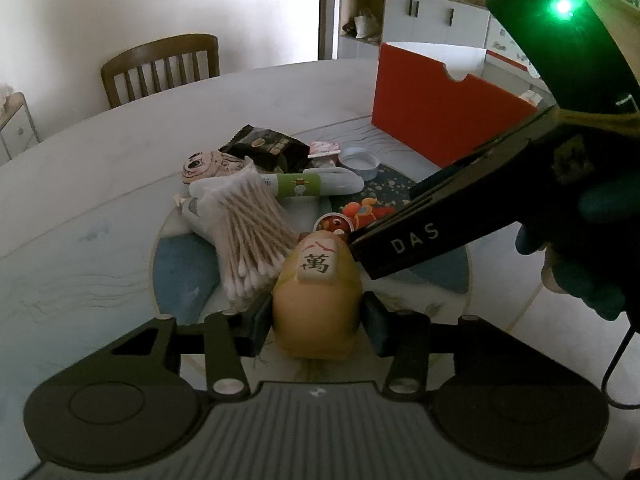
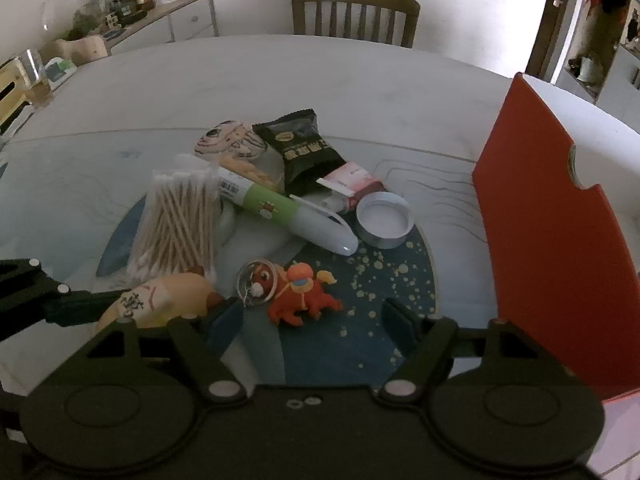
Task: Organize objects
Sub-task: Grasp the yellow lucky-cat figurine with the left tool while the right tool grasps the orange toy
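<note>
My left gripper [image 1: 316, 326] is shut on a yellow squishy toy [image 1: 316, 308] with a mahjong tile on top; the toy also shows in the right wrist view [image 2: 160, 296]. My right gripper [image 2: 314, 320] is open and empty, just in front of an orange toy horse keychain [image 2: 298, 294]. Behind lie a bag of cotton swabs [image 2: 176, 220], a white and green tube [image 2: 288, 216], a black snack packet [image 2: 304, 148], a pink box [image 2: 352, 182] and a round tin lid [image 2: 384, 220]. An orange box [image 2: 552, 240] stands at the right.
Everything lies on a round pale table [image 2: 280, 80] with a blue patterned centre. A wooden chair [image 2: 356, 12] stands behind the table. A sideboard with clutter [image 2: 160, 20] is at the far left. The right gripper's body [image 1: 500, 200] reaches in over the pile.
</note>
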Action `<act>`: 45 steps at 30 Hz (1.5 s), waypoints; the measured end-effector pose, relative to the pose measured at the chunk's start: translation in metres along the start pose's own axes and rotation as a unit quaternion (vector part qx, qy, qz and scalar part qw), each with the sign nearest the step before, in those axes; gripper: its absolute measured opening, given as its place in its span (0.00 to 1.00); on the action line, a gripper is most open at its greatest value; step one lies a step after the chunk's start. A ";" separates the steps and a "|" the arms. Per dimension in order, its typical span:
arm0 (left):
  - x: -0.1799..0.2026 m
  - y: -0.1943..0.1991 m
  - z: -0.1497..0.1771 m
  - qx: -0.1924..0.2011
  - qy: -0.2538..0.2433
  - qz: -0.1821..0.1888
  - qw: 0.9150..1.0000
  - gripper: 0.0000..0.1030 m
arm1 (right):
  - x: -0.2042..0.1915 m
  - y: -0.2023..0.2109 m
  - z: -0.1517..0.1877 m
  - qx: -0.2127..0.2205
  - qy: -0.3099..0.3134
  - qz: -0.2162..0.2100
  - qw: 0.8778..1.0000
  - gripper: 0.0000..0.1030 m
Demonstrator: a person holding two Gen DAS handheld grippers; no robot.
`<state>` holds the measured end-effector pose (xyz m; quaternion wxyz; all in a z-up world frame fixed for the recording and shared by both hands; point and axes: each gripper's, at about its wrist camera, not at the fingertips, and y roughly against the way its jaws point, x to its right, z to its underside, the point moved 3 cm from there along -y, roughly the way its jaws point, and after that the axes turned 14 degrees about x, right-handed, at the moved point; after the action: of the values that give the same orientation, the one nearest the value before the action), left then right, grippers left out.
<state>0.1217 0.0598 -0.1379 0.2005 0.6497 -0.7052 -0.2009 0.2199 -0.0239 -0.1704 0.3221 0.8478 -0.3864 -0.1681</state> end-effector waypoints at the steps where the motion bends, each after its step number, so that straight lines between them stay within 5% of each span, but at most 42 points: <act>1: 0.000 0.000 0.000 0.000 0.002 0.001 1.000 0.44 | 0.001 0.000 0.000 0.000 0.000 -0.002 1.000 0.74; 19: -0.019 0.037 0.007 0.006 0.026 -0.003 1.000 0.42 | -0.007 -0.010 -0.001 -0.001 0.018 -0.006 1.000 0.68; 25: -0.020 0.039 0.004 0.006 0.029 -0.007 1.000 0.42 | -0.014 -0.011 -0.004 0.007 0.033 -0.015 0.999 0.48; 26: -0.020 0.040 0.004 0.006 0.029 -0.007 1.000 0.42 | -0.014 -0.010 -0.004 0.008 0.035 -0.017 0.999 0.38; 45: 0.008 0.052 -0.031 0.028 0.020 0.007 0.999 0.41 | 0.009 0.064 -0.013 0.047 0.006 -0.005 0.999 0.38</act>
<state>0.0946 0.0553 -0.0838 0.1978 0.6538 -0.7111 -0.1669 0.1978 -0.0574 -0.1179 0.2833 0.8650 -0.3875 -0.1461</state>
